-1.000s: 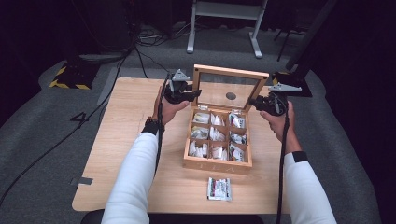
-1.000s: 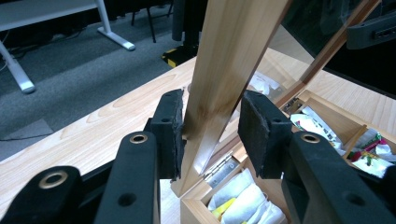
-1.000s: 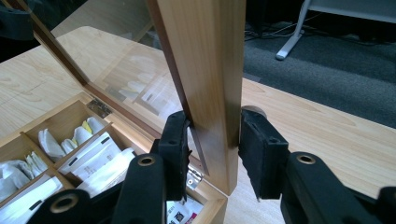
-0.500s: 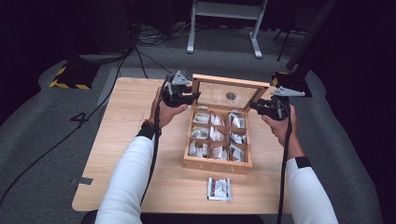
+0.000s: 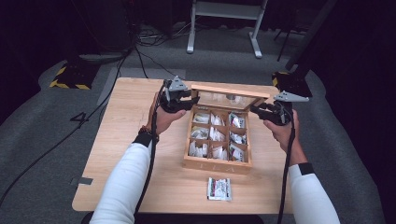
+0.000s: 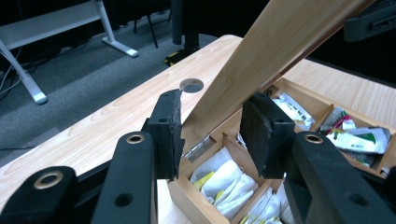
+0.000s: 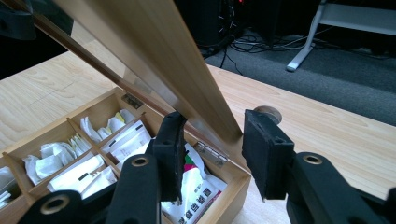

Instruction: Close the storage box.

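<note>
A wooden tea box [image 5: 218, 140] sits near the middle of the table [image 5: 116, 154], toward its far edge, its compartments full of tea packets. Its lid [image 5: 231, 92] stands part-way up on the hinges at the box's far side. The left gripper [image 5: 187, 101] has its jaws astride the lid's left end, and the right gripper [image 5: 256, 110] straddles the right end. On both, the pads stand apart, with a gap to the wood on at least one side (so neither is clamped). The right jaws have just been opening, with the lid edge between them.

The step looks like swinging the lid. A loose packet [image 5: 219, 189] lies by the near edge. Next, both hands likely need to move together so the lid pivots without twisting.
</note>
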